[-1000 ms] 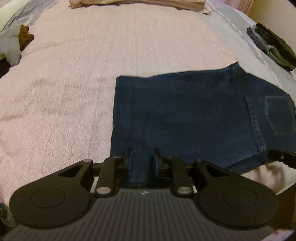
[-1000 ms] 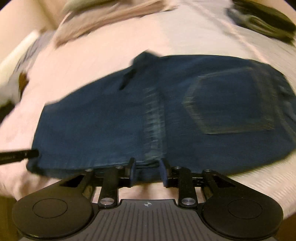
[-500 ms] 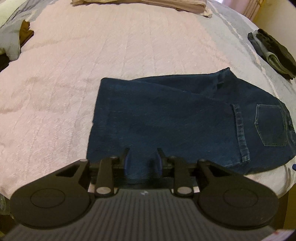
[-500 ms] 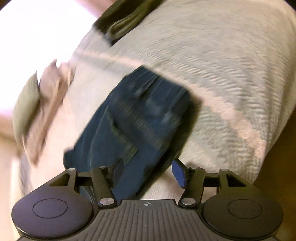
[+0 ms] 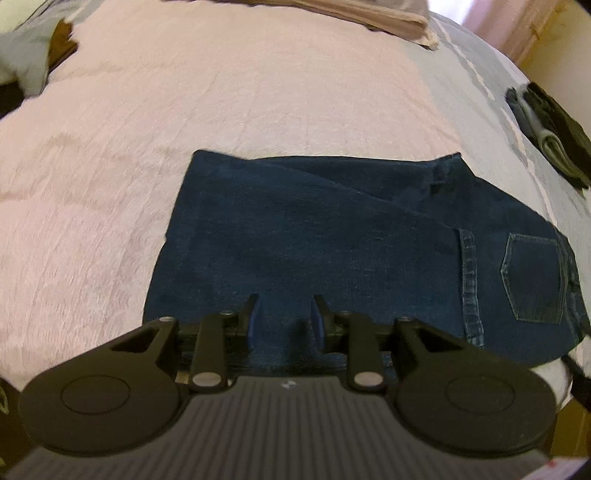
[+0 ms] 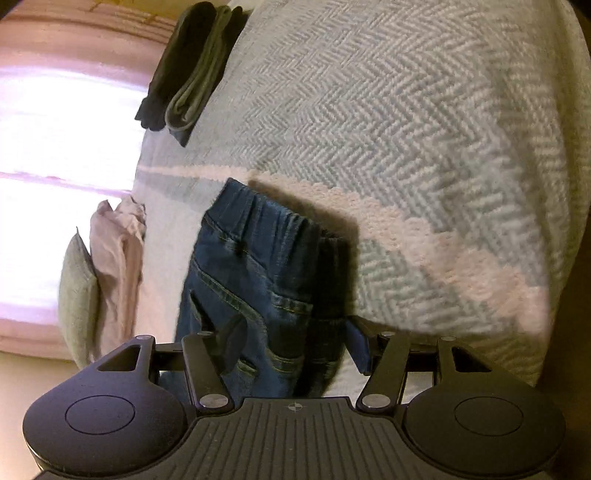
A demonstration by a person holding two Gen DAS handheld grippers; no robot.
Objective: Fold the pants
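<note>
One pair of dark blue denim pants point(image 5: 332, 251) is lying folded on a bed, resting on a pale pink bedspread point(image 5: 184, 129). In the left wrist view its long axis is running left to right across the frame: the folded end is pointing left, and the waistband end, with one back pocket point(image 5: 533, 278) showing, is pointing right toward the edge of the bed. The upper layer is lying slightly askew, leaving a slanted edge across the far right corner.

The left gripper point(image 5: 285, 321) is tilting steeply down over the near long edge of the pants. Its jaws are standing a narrow way apart with a fold of denim rising between them, and the blue pads appear to be pressing on that fold.

The right gripper point(image 6: 291, 341) is approaching the waistband end, rolled so that the bed is appearing tipped on its side in its view. Its jaws are standing wide apart, straddling the gathered elastic waistband point(image 6: 266, 221) without pressing on it; one pad is lying over the denim and the other over the grey-and-white herringbone blanket point(image 6: 406, 129) beside it.

Elsewhere on the bed, one stack of dark folded clothes point(image 5: 546, 129) is sitting near the far right edge, one pile of folded beige cloth point(image 5: 369, 18) is lying at the far end, and one green cushion point(image 6: 77, 295) is leaning beside it.
</note>
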